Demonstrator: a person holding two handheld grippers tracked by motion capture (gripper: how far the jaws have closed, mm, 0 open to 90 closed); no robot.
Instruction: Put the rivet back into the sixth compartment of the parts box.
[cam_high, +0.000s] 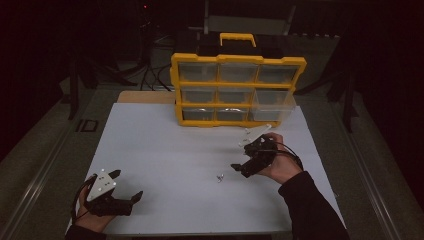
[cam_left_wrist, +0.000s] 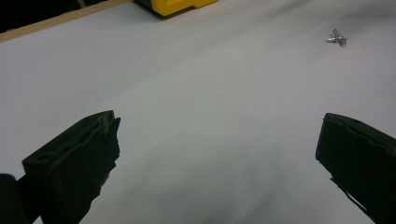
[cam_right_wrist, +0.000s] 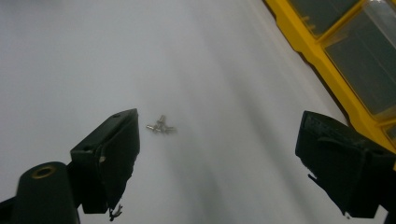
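Note:
A small cluster of metal screws (cam_high: 219, 177) lies on the white table (cam_high: 165, 150). My right gripper (cam_high: 241, 156) hovers just to the right of them, held in a hand, jaws wide open with nothing between them. In the right gripper view the screws (cam_right_wrist: 160, 126) lie just ahead of the left jaw of that gripper (cam_right_wrist: 219, 119). My left gripper (cam_high: 126, 184) rests low at the table's front left, open and empty. From the left gripper view (cam_left_wrist: 219, 121) the screws (cam_left_wrist: 337, 38) are far off at the upper right.
A yellow organizer (cam_high: 237, 90) with clear drawers and a black top stands upright at the back of the table; its lower right drawer (cam_high: 272, 105) sticks out. Its yellow frame (cam_right_wrist: 336, 65) runs along the right. Dark surroundings lie beyond the table edges.

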